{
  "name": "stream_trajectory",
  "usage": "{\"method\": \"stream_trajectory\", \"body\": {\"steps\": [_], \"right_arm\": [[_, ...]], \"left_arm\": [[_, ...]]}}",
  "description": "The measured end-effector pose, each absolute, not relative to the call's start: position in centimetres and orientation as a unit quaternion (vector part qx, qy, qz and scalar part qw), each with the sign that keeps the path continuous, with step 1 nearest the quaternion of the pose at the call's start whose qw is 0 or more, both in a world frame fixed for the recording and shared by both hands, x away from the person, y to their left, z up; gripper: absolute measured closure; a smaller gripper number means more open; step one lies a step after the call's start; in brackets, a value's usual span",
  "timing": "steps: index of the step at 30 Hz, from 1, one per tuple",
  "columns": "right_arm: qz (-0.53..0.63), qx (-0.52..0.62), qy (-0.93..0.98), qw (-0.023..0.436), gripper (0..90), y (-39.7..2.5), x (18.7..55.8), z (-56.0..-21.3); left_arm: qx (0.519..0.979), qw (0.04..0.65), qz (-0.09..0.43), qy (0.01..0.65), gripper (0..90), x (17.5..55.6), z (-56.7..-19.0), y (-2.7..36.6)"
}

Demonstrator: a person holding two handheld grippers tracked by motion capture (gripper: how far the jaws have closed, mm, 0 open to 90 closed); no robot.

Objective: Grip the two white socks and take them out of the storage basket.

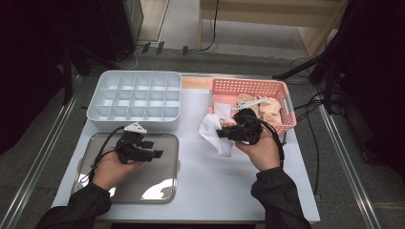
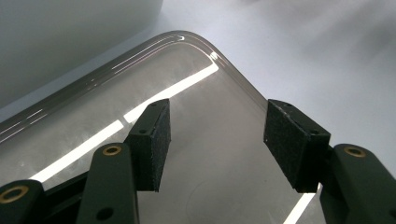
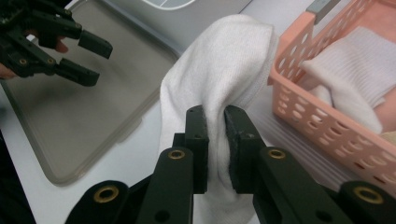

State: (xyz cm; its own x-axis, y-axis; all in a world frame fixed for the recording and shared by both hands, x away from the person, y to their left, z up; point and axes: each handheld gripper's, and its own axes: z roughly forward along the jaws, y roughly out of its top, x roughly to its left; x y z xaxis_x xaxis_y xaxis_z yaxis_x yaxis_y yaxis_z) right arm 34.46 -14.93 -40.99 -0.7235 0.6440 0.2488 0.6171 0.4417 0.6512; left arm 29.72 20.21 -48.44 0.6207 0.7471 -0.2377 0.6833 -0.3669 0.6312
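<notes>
While I look down from the high view, my right gripper (image 1: pixel 224 133) holds a white sock (image 1: pixel 210 130) just outside the pink basket (image 1: pixel 248 86), over the bare table (image 1: pixel 200 191), and my left gripper (image 1: pixel 155 149) hangs over the steel tray (image 1: pixel 157 191) in front of the divided box (image 1: pixel 136 98). From the left gripper view its jaws stand spread with nothing between them, the tray (image 2: pixel 70 135) close below. From the right gripper view the jaws are pressed together on a fold of the sock (image 3: pixel 224 60), which drapes beside the basket (image 3: pixel 322 116); more socks (image 3: pixel 355 70) lie inside, though how many I cannot quite tell. I judge the step to be carrying this sock from basket toward tray; next I would swing it left to the waiting gripper (image 3: pixel 86 58), low enough to lay it flat.
</notes>
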Motion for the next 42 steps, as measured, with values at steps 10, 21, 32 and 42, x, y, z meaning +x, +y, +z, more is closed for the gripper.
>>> {"method": "stream_trajectory", "body": {"steps": [10, 21, 32, 42], "right_arm": [[0.375, 0.363, 0.853, 0.016, 81.5, -14.3, 34.0, -43.4], [0.362, 0.364, 0.858, 0.022, 81.3, -13.5, 33.4, -45.5], [0.347, 0.359, 0.866, 0.019, 80.7, -12.2, 33.6, -47.4], [0.346, 0.359, 0.867, 0.001, 80.1, -11.0, 33.9, -49.2]], "left_arm": [[0.825, 0.357, 0.048, 0.435, 42.9, 29.8, -48.5, 20.3], [0.825, 0.361, 0.048, 0.432, 42.9, 29.4, -48.4, 20.5], [0.826, 0.359, 0.050, 0.431, 42.7, 29.3, -48.4, 20.4], [0.826, 0.358, 0.052, 0.433, 42.5, 29.1, -48.4, 20.6]]}}
